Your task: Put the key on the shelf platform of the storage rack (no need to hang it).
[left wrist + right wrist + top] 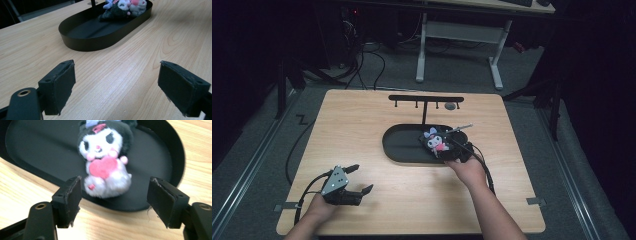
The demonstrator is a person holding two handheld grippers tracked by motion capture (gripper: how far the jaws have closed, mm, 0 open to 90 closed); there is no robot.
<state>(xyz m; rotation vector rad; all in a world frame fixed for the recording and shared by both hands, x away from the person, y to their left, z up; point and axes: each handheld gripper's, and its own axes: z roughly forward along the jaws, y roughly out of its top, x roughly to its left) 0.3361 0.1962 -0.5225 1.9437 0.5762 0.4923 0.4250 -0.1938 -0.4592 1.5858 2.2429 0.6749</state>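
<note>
**Plush toy lies in the tray, right gripper wide open at its feet**

A small plush toy [103,162], black-hooded with a white face and a pink heart on its chest, lies face up at the right end of a black oval tray [399,145] on the wooden table [362,200]. Behind the tray stands a black T-shaped rack [426,100] with small hooks.

The right gripper [113,201] hovers over the tray's near rim, its jaws spread wide and holding nothing, the toy's lower body just beyond them. The left gripper [349,182] rests well apart near the table's front left, its jaws also wide and empty.

The toy looks light, soft and compressible, unlikely to slip against the padded jaws and in no danger of breaking. The body around the heart seems the best place to close on; the fuzzy feet would probably squash and pull free. A metal chain [458,129] appears to extend from its head, though its form is too small to confirm.
</note>
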